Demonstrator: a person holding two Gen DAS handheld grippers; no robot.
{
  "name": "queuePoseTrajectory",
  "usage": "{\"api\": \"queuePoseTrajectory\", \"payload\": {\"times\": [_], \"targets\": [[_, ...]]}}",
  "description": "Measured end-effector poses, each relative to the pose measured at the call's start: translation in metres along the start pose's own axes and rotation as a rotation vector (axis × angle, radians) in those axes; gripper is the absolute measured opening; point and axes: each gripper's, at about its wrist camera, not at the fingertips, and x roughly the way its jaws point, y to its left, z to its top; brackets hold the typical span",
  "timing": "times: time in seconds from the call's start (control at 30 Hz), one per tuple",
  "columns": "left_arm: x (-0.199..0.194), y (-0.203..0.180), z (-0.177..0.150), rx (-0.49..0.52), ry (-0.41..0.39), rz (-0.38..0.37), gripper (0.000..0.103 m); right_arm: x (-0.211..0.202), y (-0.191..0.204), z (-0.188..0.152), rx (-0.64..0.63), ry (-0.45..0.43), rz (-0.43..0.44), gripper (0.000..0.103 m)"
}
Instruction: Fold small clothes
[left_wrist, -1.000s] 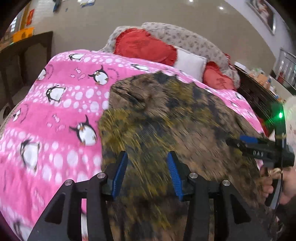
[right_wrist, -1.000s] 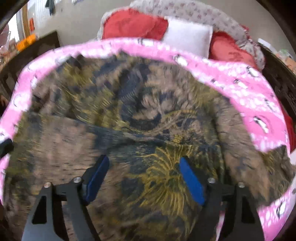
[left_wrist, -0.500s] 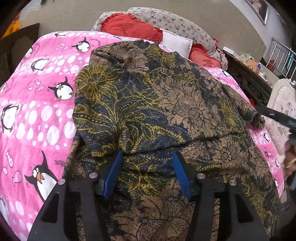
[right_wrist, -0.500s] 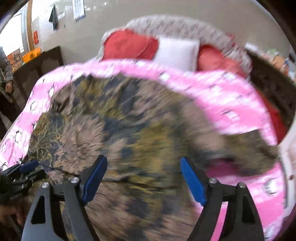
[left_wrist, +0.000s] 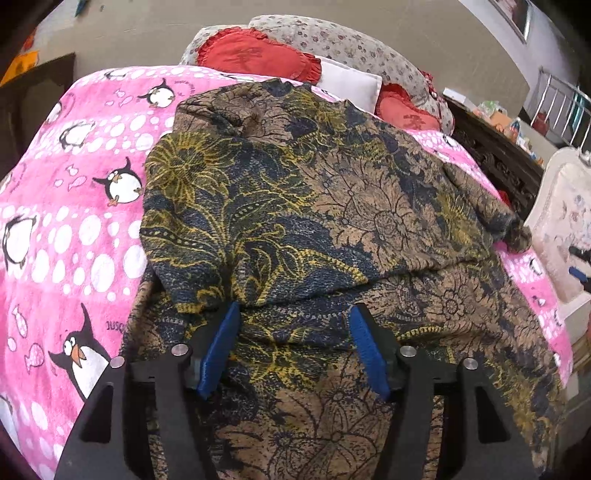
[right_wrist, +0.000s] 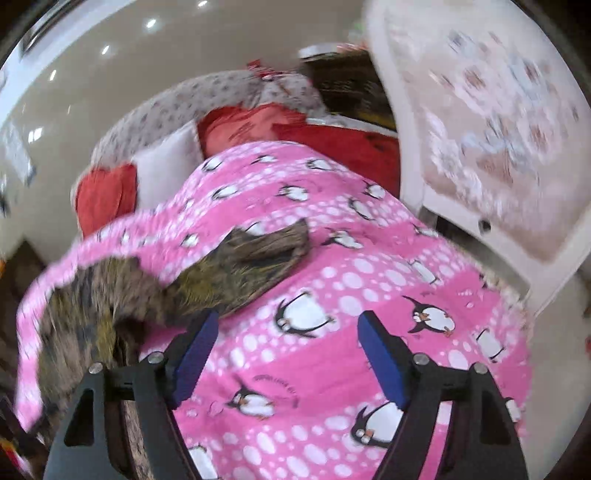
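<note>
A brown, navy and yellow floral garment (left_wrist: 317, 206) lies spread on the pink penguin blanket (left_wrist: 74, 206), with its upper part folded down over the lower part. My left gripper (left_wrist: 291, 332) is open and empty just above the fold's edge. In the right wrist view, my right gripper (right_wrist: 286, 343) is open and empty over bare blanket (right_wrist: 369, 280). One sleeve of the garment (right_wrist: 255, 258) lies ahead and left of it. The right gripper's tip shows at the right edge of the left wrist view (left_wrist: 580, 264).
Red cushions (left_wrist: 258, 55), a white pillow (left_wrist: 351, 85) and a floral bolster (left_wrist: 354, 48) lie at the bed's head. A white floral chair (right_wrist: 480, 129) stands close at the bed's right side. Dark carved furniture (left_wrist: 495, 158) is behind it.
The right gripper has swung off the garment to the right and now looks over bare blanket and the sleeve. The left gripper has stayed above the fold.
</note>
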Motion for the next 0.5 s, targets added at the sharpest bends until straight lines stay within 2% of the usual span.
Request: {"api": "queuePoseTrajectory", "payload": {"times": [0.07, 0.17, 0.23, 0.27, 0.3, 0.37, 0.43, 0.47, 0.5], "targets": [[0.002, -0.005, 0.0, 0.027, 0.006, 0.02, 0.048, 0.021, -0.01, 0.003, 0.034, 0.016, 0.048, 0.078], [0.003, -0.006, 0.0, 0.036, 0.009, 0.03, 0.048, 0.063, -0.016, 0.009, 0.066, 0.062, 0.091, 0.068], [0.004, -0.004, 0.0, 0.029, 0.009, 0.023, 0.048, 0.092, -0.014, 0.021, 0.079, 0.083, 0.123, 0.055], [0.004, -0.003, 0.0, 0.026, 0.009, 0.021, 0.048, 0.104, -0.008, 0.027, 0.051, 0.084, 0.089, 0.053], [0.004, -0.003, 0.001, 0.024, 0.009, 0.019, 0.048, 0.113, -0.001, 0.031, 0.005, 0.073, 0.046, 0.052], [0.005, -0.003, 0.001, 0.022, 0.01, 0.018, 0.048, 0.124, 0.026, 0.047, -0.185, 0.038, -0.043, 0.052], [0.005, -0.003, 0.001, 0.022, 0.009, 0.02, 0.048, 0.125, 0.052, 0.056, -0.371, 0.026, -0.015, 0.055], [0.005, -0.002, 0.001, 0.02, 0.009, 0.019, 0.048, 0.126, 0.07, 0.06, -0.521, 0.044, 0.023, 0.057], [0.006, -0.002, 0.001, 0.02, 0.009, 0.019, 0.048, 0.128, 0.079, 0.061, -0.609, 0.066, 0.037, 0.062]]}}
